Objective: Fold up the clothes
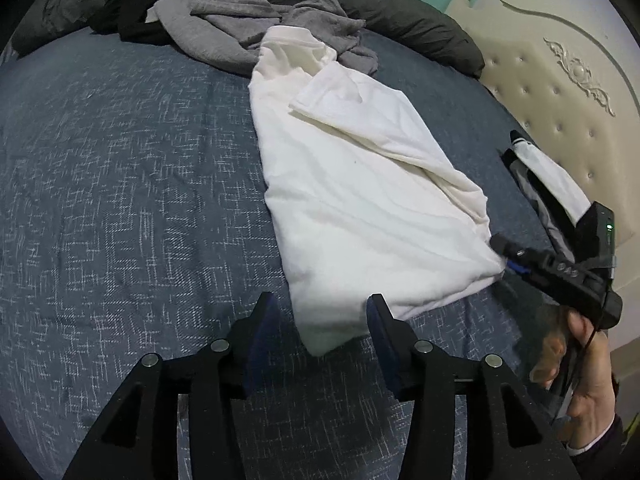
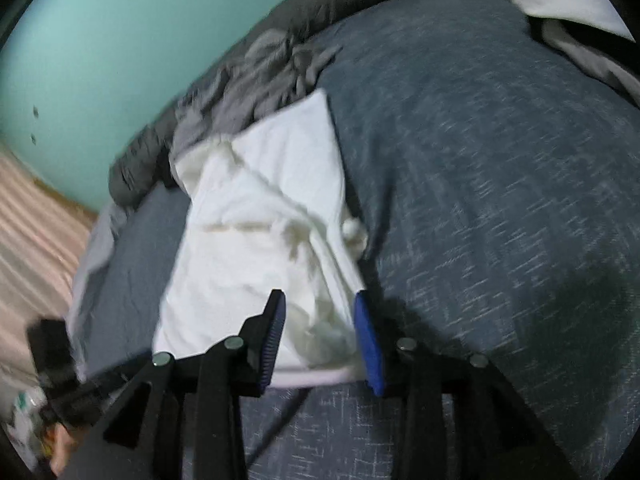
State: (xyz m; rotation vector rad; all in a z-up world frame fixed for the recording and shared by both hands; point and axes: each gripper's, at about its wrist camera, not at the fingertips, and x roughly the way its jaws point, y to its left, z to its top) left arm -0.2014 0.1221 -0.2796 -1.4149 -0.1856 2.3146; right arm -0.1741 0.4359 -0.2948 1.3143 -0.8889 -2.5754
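The right wrist view is smeared by motion blur, so the folds of the white garment (image 2: 260, 248) and the weave of the blue bedspread (image 2: 480, 200) run soft there. At its lower left edge a small patterned object (image 2: 24, 420) is cut off and too blurred to name. In the left wrist view the grey clothes (image 1: 240, 20) hide part of a black item (image 1: 132, 20), and the striped garment (image 1: 552, 184) at far right lies partly behind the right gripper (image 1: 500, 246).

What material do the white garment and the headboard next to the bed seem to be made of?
The white garment looks like soft matte cotton knit: it lies in limp folds and creases. The headboard seems to be cream padded leather or vinyl: it has buttoned tufts, a slight sheen and a carved ornament.
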